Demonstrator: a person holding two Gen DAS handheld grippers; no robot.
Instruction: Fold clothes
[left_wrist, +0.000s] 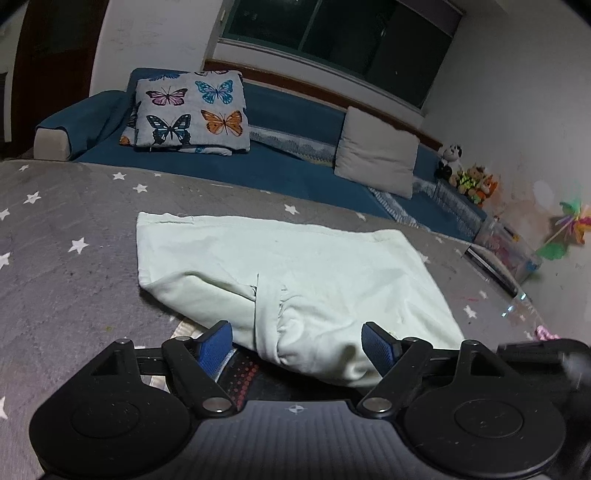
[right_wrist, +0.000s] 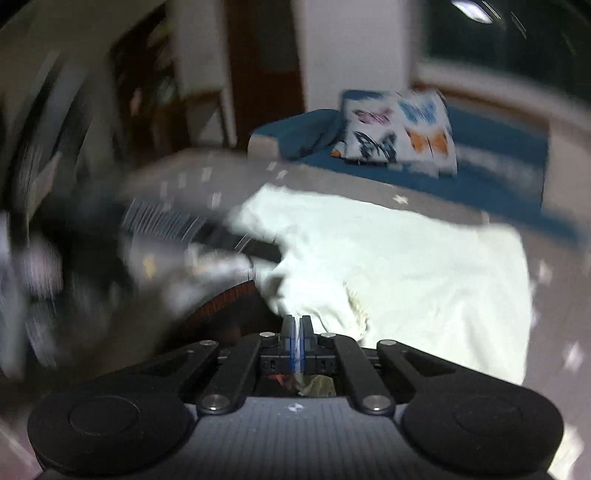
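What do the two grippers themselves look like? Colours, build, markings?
Both match. The left gripper and the right gripper have matte black linkage arms with silver pivot pins, two round black discs at the base, a grey ribbed body bearing a small white crosshair mark, and blue textured finger pads. No cables or sleeves show.

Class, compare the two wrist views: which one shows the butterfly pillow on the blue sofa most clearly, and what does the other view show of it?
The left wrist view. There the butterfly pillow is sharp, and its pink, blue, orange and dark butterflies can be told apart as it leans against the blue sofa. In the right wrist view the pillow is smeared by motion blur, leaving only coloured patches.
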